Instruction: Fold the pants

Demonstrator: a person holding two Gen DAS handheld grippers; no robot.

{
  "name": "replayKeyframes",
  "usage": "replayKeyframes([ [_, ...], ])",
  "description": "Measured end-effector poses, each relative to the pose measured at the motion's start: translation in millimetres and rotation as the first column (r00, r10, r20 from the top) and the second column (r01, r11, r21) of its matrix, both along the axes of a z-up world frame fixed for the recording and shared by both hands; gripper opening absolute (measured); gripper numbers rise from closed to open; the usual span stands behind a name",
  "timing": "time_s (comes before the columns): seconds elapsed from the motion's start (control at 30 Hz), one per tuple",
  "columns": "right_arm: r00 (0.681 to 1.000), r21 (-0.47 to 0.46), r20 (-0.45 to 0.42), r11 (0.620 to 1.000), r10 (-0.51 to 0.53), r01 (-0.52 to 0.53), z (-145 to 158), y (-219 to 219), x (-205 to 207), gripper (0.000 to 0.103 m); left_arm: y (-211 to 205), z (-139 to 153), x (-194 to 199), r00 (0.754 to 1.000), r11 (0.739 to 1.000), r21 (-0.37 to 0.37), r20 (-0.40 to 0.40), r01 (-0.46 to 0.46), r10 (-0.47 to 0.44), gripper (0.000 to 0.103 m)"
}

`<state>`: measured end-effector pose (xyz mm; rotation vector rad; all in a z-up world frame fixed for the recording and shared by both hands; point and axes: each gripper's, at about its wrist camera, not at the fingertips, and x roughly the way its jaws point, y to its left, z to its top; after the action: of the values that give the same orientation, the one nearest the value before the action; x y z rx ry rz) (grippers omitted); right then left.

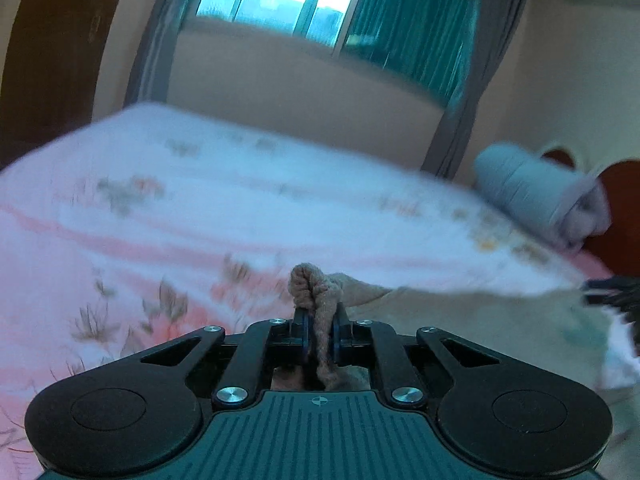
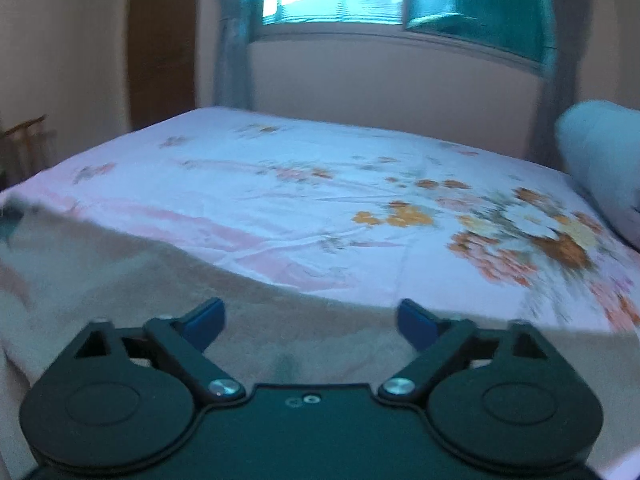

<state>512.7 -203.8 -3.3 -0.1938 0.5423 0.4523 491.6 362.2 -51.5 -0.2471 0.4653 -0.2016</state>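
Beige pants (image 2: 200, 296) lie spread along the near edge of a bed with a floral sheet (image 2: 320, 200). In the left wrist view my left gripper (image 1: 319, 332) is shut on a bunched fold of the pants (image 1: 316, 292), which sticks up between the blue pads; the rest of the cloth (image 1: 460, 320) stretches away to the right. In the right wrist view my right gripper (image 2: 310, 320) stands open just above the pants' far edge, its blue pads (image 2: 206, 316) wide apart with only flat cloth below them.
A rolled grey-blue blanket (image 1: 532, 192) lies at the bed's right end, seen again as a pale bolster (image 2: 600, 152). Behind the bed are a window with teal curtains (image 1: 400, 20) and a brown door (image 1: 52, 48). A dark object (image 1: 612, 292) shows at the right edge.
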Motion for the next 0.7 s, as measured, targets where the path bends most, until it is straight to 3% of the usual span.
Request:
replayKeyframes([
  [0.17, 0.988, -0.115, 0.011, 0.982, 0.153, -0.151, -10, 22, 29, 0.070, -1, 25, -30, 0.997, 0.999, -0.011, 0.067, 0.039, -0.038, 0.010],
  [0.27, 0.966, -0.249, -0.012, 0.935, 0.259, -0.254, -31, 43, 36, 0.065, -1, 31, -37, 0.996, 0.999, 0.006, 0.073, 0.048, -0.049, 0.010],
  [0.37, 0.951, -0.346, 0.010, 0.893, 0.309, -0.287, -48, 55, 40, 0.062, 3, 29, -41, 0.997, 0.999, 0.013, 0.062, 0.046, -0.047, 0.010],
  [0.53, 0.945, -0.302, -0.021, 0.899, 0.326, -0.317, -53, 57, 63, 0.061, 4, 23, -40, 0.997, 0.998, 0.026, 0.050, 0.053, -0.054, 0.010],
  [0.7, 0.915, -0.285, -0.150, 0.869, 0.376, -0.404, -52, 60, 87, 0.056, 5, 26, -43, 0.996, 0.997, 0.037, 0.055, 0.074, -0.076, 0.010],
])
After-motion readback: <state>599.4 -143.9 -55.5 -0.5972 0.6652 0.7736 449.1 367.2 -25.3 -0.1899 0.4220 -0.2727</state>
